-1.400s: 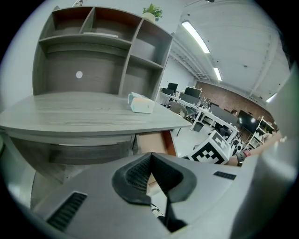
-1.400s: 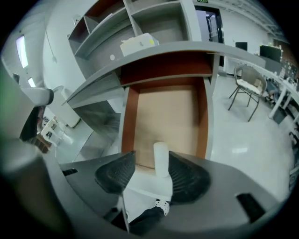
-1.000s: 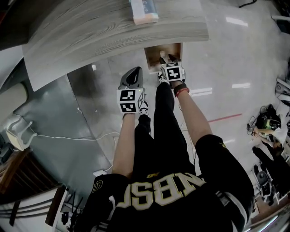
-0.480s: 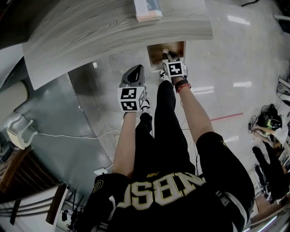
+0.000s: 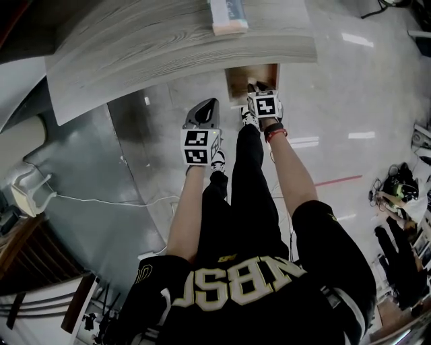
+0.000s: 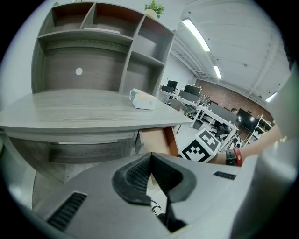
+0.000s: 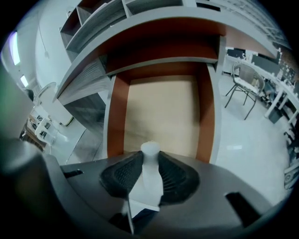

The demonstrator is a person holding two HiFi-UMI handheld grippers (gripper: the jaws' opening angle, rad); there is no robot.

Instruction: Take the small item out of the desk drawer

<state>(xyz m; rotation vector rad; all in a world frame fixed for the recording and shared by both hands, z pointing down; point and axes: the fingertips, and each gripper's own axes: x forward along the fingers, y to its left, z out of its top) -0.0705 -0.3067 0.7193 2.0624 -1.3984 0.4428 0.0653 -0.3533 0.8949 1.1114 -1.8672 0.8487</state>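
Drawer walls (image 7: 117, 116) of reddish brown frame what we see in the right gripper view. They enclose a pale, plain wooden floor, and the drawer stands pulled out from under the grey wood-grain desk (image 5: 168, 40). In the head view the drawer (image 5: 237, 82) shows as a small open box just below the desk's front edge.

On the desktop lies a pale box (image 5: 227, 15) near that edge. In the left gripper view we see a shelf unit (image 6: 103, 51) behind the desk, with a small plant (image 6: 154, 8) on top. We cannot make out what lies in its compartments.

The small white item (image 7: 150, 172) sits clamped in the right gripper (image 7: 150, 155), whose ribbed dark pads press on it from both sides. It is held at the drawer's front end, over the pale floor. We cannot tell whether it touches the wood.

The item is matte white. It has a round knob on top, a narrow neck where the pads squeeze it, and a body that widens downward to a straight-cut lower edge.

From the head view, the right gripper (image 5: 256, 87) reaches into the drawer opening. The left gripper (image 5: 210, 104) hangs well clear of it, out in front of the desk. Its jaws are pressed together at the tips with nothing between them (image 6: 151, 155).
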